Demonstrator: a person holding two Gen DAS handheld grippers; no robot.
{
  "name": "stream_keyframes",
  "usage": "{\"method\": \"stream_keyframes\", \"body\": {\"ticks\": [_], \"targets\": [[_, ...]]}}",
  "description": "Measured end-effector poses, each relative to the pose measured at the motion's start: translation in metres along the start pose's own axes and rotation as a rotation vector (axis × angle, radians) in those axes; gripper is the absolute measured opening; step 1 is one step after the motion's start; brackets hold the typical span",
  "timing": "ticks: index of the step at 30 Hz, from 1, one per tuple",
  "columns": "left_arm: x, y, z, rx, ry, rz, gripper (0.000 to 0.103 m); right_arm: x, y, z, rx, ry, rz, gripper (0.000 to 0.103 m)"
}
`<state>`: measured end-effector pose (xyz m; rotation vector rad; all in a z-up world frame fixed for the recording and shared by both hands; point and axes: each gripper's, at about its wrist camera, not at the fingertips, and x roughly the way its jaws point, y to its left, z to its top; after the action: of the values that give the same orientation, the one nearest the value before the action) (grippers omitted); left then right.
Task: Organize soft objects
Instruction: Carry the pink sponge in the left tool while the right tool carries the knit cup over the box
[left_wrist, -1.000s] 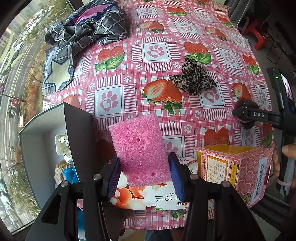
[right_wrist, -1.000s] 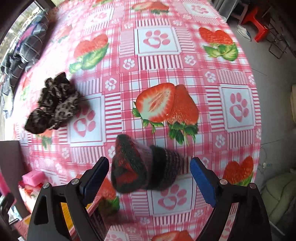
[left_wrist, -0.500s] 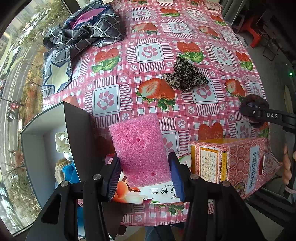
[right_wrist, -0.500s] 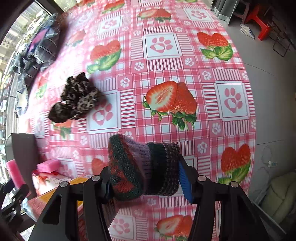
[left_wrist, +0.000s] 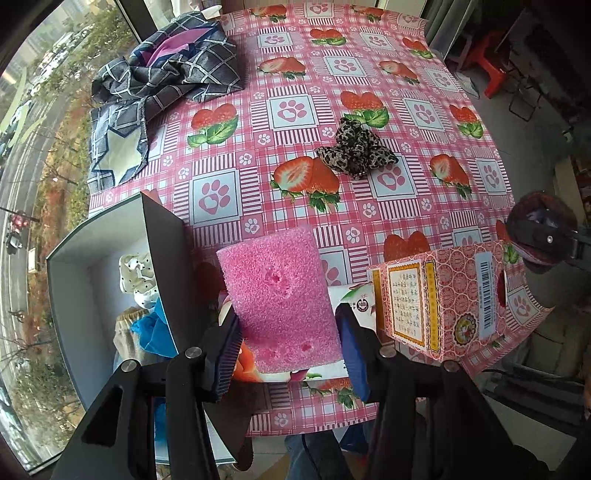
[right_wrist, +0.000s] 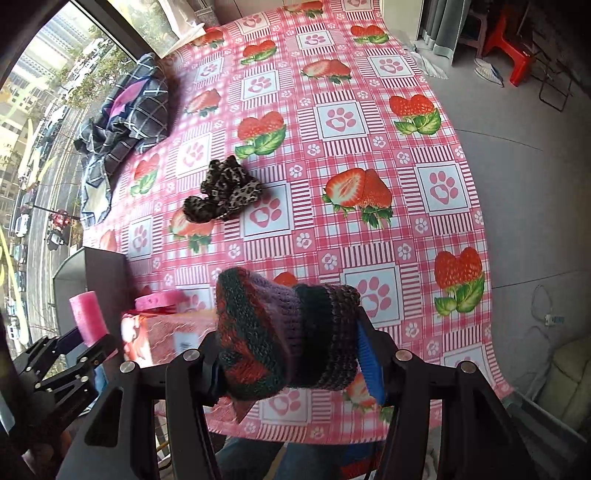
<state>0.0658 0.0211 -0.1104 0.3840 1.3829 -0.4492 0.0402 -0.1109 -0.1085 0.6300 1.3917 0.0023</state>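
My left gripper (left_wrist: 290, 345) is shut on a pink sponge (left_wrist: 279, 295) and holds it above the table's near edge, beside the open grey box (left_wrist: 70, 288). My right gripper (right_wrist: 291, 356) is shut on a striped knitted item (right_wrist: 284, 328), lifted off the table; it also shows in the left wrist view (left_wrist: 539, 230). A leopard-print scrunchie (left_wrist: 354, 149) lies mid-table; it also shows in the right wrist view (right_wrist: 221, 192).
The grey box holds a dotted cloth (left_wrist: 136, 273) and blue fabric (left_wrist: 151, 328). A patterned pink carton (left_wrist: 439, 295) stands near the front edge, a tissue pack (left_wrist: 354, 302) behind the sponge. A plaid dark cloth (left_wrist: 159, 81) lies at the far left.
My right gripper closed on the knitted item and lifted it off the table. My left gripper has kept hold of the sponge and risen, drawing back a little.
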Motion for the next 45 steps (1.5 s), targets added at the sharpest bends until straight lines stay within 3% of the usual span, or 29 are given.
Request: {"method": "stream_keyframes", "body": {"ticks": [11,16,21,32,45], "targets": [[-0.034,0.013,-0.008,0.003,-0.088,-0.02,0.054,-0.041,0.04,-0.02,-0.006,-0.06,0.056,0.058],[-0.056,0.03,-0.014,-0.019,-0.157,-0.018,0.054,-0.05,0.074,-0.024,-0.061,-0.067,0.065,0.058],[-0.065,0.052,-0.023,-0.056,-0.165,0.004,0.054,-0.049,0.114,-0.03,-0.145,-0.063,0.099,0.058],[-0.08,0.112,-0.053,-0.201,-0.2,0.015,0.054,-0.033,0.185,-0.049,-0.311,0.005,0.11,0.058],[-0.088,0.168,-0.084,-0.344,-0.219,0.049,0.054,-0.02,0.232,-0.054,-0.392,0.032,0.13,0.058]]}}
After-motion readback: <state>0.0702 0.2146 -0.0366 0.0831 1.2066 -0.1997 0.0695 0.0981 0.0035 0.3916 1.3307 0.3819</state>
